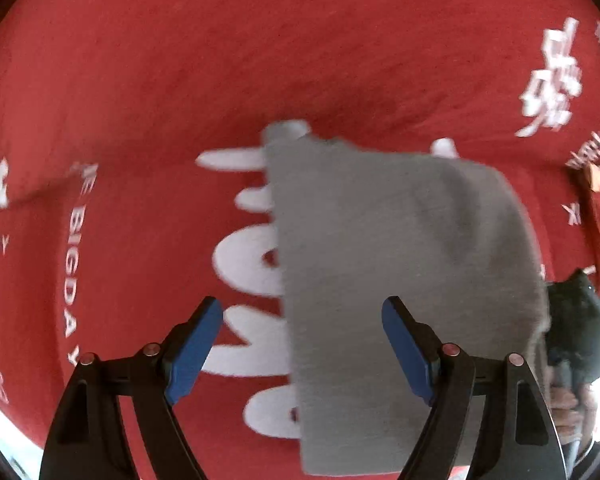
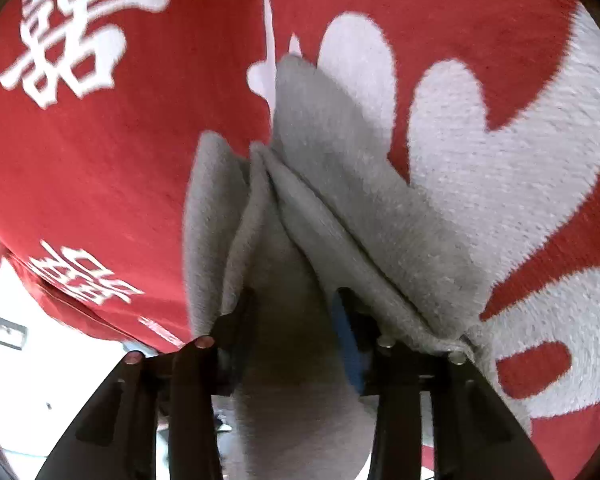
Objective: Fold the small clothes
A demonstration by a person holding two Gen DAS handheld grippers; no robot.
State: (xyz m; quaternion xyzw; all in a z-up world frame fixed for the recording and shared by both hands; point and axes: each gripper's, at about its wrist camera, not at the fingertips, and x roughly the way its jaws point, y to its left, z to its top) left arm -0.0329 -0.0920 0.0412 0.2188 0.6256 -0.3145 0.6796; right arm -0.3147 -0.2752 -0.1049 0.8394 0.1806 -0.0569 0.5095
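I count one grey garment, one red cloth with white lettering spread over the surface, and two grippers, one per hand.

From my left wrist view, the left gripper hangs above the red cloth, tilted down toward it. Its blue-padded fingers stand wide apart and hold nothing; the left one is over bare red cloth, and the right one is in front of the grey garment, though I cannot tell whether it touches. The garment shows as a smooth grey panel, its upper corner over the white letters. At that panel's right edge I see the right gripper as a dark shape, with a hand below it.

From my right wrist view, the right gripper points down along the garment. Its fingers are drawn in on a bunch of grey fabric that fills the gap between them. Beyond the fingers, the fabric runs away in several stacked folds toward the red cloth.
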